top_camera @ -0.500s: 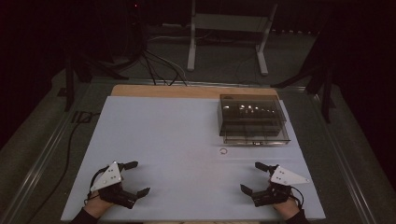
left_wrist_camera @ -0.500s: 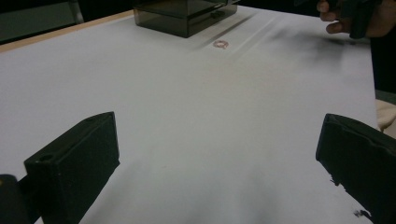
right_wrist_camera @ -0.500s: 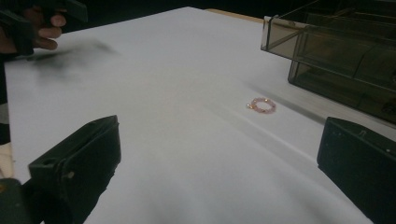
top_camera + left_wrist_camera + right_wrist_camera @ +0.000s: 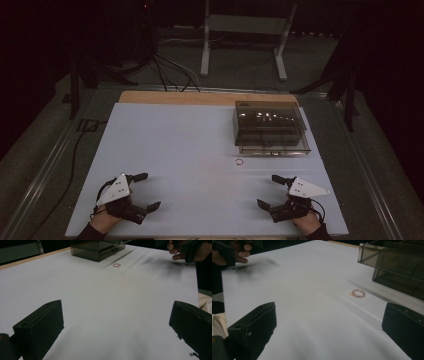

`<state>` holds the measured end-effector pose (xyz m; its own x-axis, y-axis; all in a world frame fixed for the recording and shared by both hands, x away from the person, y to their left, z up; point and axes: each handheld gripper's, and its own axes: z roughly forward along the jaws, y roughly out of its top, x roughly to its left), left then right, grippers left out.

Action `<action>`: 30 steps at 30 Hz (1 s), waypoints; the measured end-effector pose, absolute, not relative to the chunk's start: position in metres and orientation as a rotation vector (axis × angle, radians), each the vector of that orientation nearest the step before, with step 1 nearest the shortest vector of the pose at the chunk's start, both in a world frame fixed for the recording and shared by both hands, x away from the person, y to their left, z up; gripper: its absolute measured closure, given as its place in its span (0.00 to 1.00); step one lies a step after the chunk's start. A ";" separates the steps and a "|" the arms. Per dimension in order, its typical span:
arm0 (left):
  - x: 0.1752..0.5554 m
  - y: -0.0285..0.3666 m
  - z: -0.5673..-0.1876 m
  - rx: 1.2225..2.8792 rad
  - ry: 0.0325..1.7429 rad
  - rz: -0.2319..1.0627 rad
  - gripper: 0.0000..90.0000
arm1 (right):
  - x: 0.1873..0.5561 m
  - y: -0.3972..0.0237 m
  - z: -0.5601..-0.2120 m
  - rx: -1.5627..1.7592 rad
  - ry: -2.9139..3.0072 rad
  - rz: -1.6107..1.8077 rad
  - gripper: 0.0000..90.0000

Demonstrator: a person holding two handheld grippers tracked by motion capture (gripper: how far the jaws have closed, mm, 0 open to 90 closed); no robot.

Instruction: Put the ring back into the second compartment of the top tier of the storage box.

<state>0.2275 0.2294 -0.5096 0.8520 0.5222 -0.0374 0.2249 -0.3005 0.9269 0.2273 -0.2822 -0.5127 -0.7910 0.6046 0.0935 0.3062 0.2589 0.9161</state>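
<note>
A: Table [image 4: 200, 140], white surface, bare wood strip along the far edge. Left gripper [image 4: 148, 191] sits at the near left corner, held in a hand [image 4: 106, 215] that comes in from the bottom. Jaws?

B: Spread wide, nothing between them. The left gripper view confirms it: both black jaws stand far apart over bare white sheet.

A: Right gripper [image 4: 269, 190]?

B: Near right corner, well apart from the left one. Jaws also wide apart and empty. Grey three-cornered plates on top of both.

A: Objects on the table?

B: A smoky, see-through box [image 4: 270, 127] on the far right side, dark small items inside, too dim to identify. One low drawer-like part juts toward the near edge.

A: And the small ring [image 4: 239, 162]?

B: Lies flat on the sheet just in front of the box, not touching it. The right gripper view shows it pinkish, beaded-looking [image 4: 357, 293], ahead of that gripper's jaws and near the box [image 4: 397, 265]. From the left gripper view it sits farther off [image 4: 116, 265], beside the box [image 4: 97, 248].

A: Surroundings?

B: Dark floor, cables [image 4: 165, 70], a pale metal stand [image 4: 245, 35] beyond the table.
</note>
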 end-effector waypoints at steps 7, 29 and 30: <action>0.226 0.230 -0.510 1.887 0.559 0.316 0.01 | 0.225 -0.279 -0.511 0.820 2.291 1.554 0.00; 0.227 0.232 -0.510 1.865 0.566 0.308 0.01 | 0.217 -0.263 -0.486 0.751 2.309 1.557 0.00; 0.227 0.231 -0.510 1.865 0.567 0.307 0.01 | 0.216 -0.263 -0.483 0.744 2.307 1.556 0.00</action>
